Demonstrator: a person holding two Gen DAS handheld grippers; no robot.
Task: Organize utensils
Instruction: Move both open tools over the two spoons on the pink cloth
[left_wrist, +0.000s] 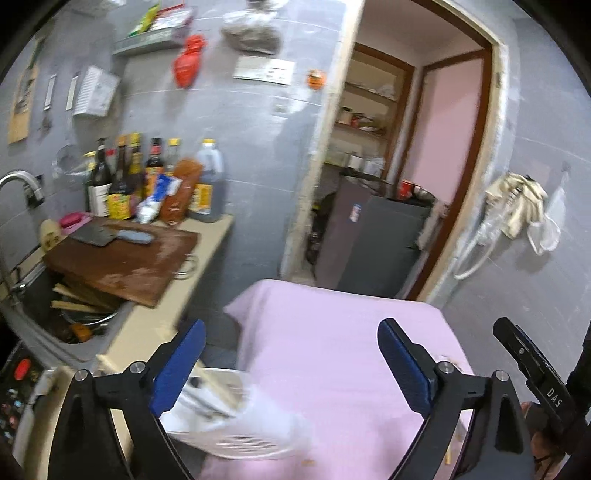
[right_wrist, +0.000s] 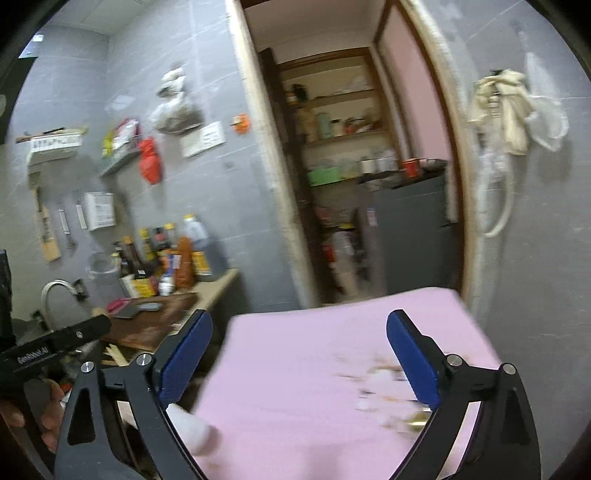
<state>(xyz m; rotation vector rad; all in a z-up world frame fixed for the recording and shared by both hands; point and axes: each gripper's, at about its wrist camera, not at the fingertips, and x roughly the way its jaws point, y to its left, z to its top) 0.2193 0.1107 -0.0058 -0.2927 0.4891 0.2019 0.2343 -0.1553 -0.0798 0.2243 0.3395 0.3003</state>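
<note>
Your left gripper (left_wrist: 291, 363) and right gripper (right_wrist: 300, 360) both show jaws spread wide, nothing between them. The white perforated plastic utensil basket (left_wrist: 236, 428) sits near-left on the pink-covered table (left_wrist: 332, 332), blurred utensils inside. Judged light, rigid, slick: take it by the rim. Small scattered bits (right_wrist: 384, 391) lie near-right.

Home kitchen; sink tap (left_wrist: 18, 182), sauce bottles (left_wrist: 147, 177), chopping board (left_wrist: 122, 262)

A white slotted utensil basket (left_wrist: 229, 424) sits tilted at the near left edge of the pink-covered table (left_wrist: 332, 350), blurred utensils (left_wrist: 207, 398) inside.
</note>
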